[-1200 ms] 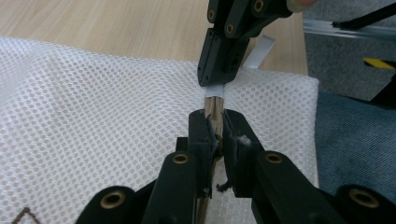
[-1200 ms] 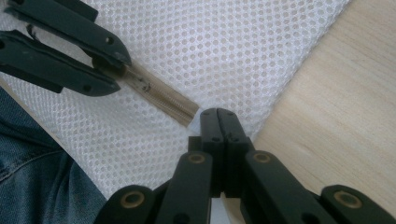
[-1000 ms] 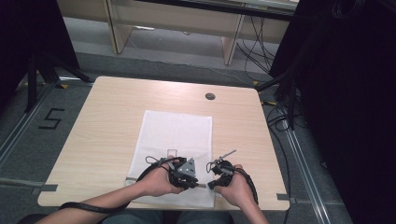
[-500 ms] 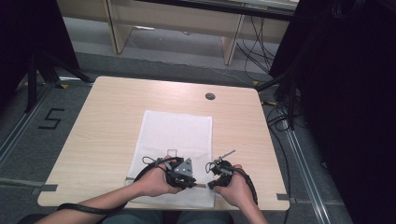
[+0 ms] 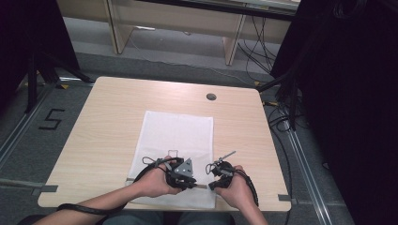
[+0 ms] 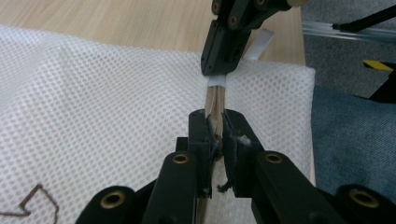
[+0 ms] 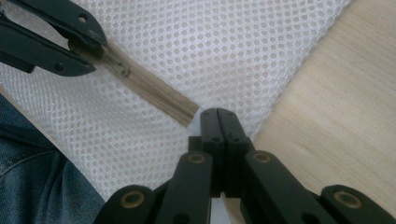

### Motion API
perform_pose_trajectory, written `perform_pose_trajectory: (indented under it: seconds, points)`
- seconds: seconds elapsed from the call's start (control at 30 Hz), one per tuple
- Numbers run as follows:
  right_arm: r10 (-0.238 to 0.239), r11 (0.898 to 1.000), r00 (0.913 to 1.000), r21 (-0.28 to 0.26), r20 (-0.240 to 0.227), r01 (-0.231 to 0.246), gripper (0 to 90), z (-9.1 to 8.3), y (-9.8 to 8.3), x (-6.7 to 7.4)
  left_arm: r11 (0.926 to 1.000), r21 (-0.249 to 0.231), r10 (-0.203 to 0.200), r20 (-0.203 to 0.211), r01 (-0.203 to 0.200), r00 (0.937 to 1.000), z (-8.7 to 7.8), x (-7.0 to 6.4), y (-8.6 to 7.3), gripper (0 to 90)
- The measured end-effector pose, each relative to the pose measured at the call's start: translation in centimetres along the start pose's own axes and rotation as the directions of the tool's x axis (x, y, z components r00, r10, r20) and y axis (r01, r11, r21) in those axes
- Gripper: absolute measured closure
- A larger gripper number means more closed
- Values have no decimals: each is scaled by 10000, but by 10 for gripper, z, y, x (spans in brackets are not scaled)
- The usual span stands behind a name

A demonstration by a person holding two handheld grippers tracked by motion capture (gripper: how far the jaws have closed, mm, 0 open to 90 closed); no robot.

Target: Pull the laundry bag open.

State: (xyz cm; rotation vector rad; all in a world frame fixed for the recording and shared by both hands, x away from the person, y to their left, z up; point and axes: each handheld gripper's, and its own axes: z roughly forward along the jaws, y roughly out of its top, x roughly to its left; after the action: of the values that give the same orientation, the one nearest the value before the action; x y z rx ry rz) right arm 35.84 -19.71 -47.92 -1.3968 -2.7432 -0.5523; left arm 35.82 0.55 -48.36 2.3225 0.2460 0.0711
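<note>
white net bag (image 5: 176, 140) flat on desk (image 5: 103, 122) | left gripper (image 6: 215, 128) jaws clamped on bag's zipper (image 7: 154, 95) | right gripper (image 7: 219, 116) jaws clamped together at zipper's end, by bag's corner

A black numeral "5" (image 5: 50, 120) is marked on the grey floor (image 5: 28, 154).

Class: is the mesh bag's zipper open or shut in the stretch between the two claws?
Shut: in the right gripper view the zipper runs as one closed beige strip across the mesh bag, its teeth meshed. Beyond the left claw, cannot tell.
</note>
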Motion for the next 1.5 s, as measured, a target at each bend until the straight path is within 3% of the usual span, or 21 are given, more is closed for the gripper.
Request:
perform_pose_trajectory:
  seconds: [0.1,0.2,0.3,0.4,0.5,0.53,0.6,0.7,0.73,0.8,0.9,0.93,1.0,1.03,1.07,1.17,1.5]
  points:
    - [-233,9997,9997,-68,-11,233,900,1,0,-2,10000,75,-28,-33,28,10000,-1,0,-1,818]
    - [-75,10000,10000,-37,9,75,900,0,0,-1,10000,58,61,13,-61,10000,-3,1,-2,818]
    - [-103,9999,9999,-36,14,103,900,1,0,-1,10000,30,-61,-6,61,10000,-5,1,-3,818]
    - [-300,9995,9995,-137,79,301,900,2,1,-1,9999,74,128,-85,-127,9999,-6,2,-4,818]
    - [-262,9997,9996,-34,142,262,900,1,1,1,10000,44,-70,7,70,10000,-6,2,-4,818]
    - [8,10000,9999,18,163,-8,900,2,1,2,10000,58,-39,-22,39,10000,-6,2,-4,819]
    - [-328,9995,9993,-22,177,328,900,1,1,1,10000,46,-56,-14,56,10000,-6,2,-4,818]
    - [-214,9998,9995,51,230,213,900,1,1,2,9998,150,91,-22,-90,10000,-7,2,-4,819]
    - [-122,9999,9996,72,256,120,900,1,1,2,9999,16,-111,33,111,9999,-7,2,-5,818]
    - [-211,9998,9994,59,260,210,900,1,1,2,10000,97,9,-32,-9,10000,-9,2,-5,818]
    - [-176,9998,9994,97,297,173,900,1,2,3,9999,42,-153,-20,153,9999,-10,2,-6,818]
    - [-237,9997,9994,66,236,235,900,1,2,2,9999,88,97,-73,-96,9999,-11,3,-6,818]
    - [-205,9998,9995,78,236,204,900,1,2,2,9999,134,62,-65,-61,10000,-12,2,-6,818]
    - [-206,9998,9995,81,238,204,900,1,2,2,9993,253,271,-114,-268,9996,-13,4,-6,818]
    - [-205,9998,9995,73,239,203,900,1,2,2,9998,175,19,-30,-18,10000,-13,3,-6,818]
    - [-329,9995,9991,-2,253,329,900,2,1,0,10000,72,-59,16,59,10000,-13,4,-6,819]
    - [-279,9996,9994,-12,215,279,900,1,1,2,10000,33,-30,49,30,10000,-17,5,-7,818]
